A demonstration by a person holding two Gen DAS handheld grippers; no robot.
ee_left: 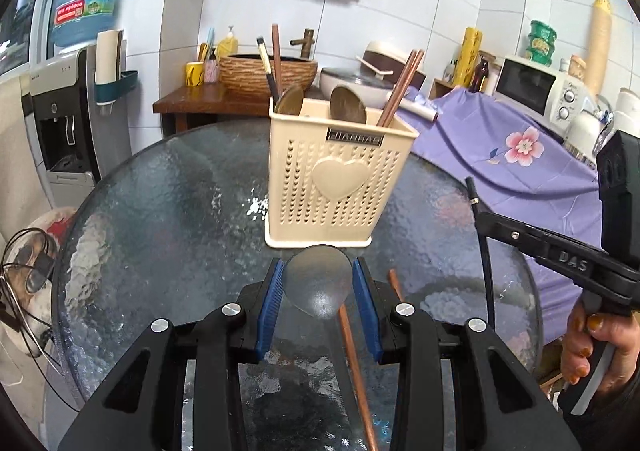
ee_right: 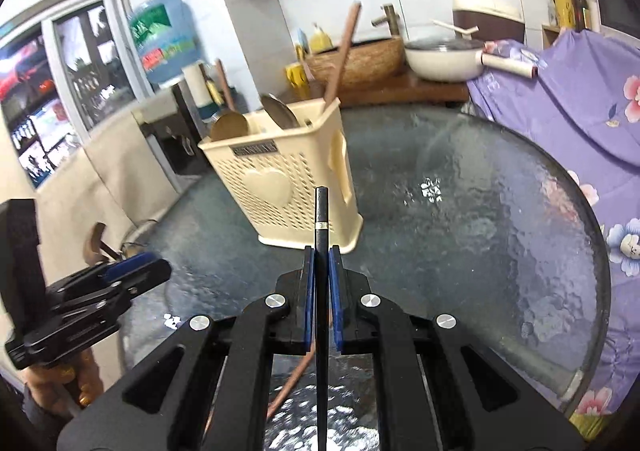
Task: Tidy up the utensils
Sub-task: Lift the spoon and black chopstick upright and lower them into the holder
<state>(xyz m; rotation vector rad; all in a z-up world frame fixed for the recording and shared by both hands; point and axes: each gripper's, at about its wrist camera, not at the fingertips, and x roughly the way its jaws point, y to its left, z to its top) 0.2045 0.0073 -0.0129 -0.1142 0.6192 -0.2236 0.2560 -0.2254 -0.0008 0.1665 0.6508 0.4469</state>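
Left wrist view: left gripper has its fingers closed on a spoon by the bowl edges, handle trailing back, so it looks set to drop in handle-first like the spoons already there. Cream utensil holder stands upright right ahead on the glass counter. Right gripper pinches a black chopstick nearly shut, tip aimed at the holder. One brown chopstick still lies on the counter.
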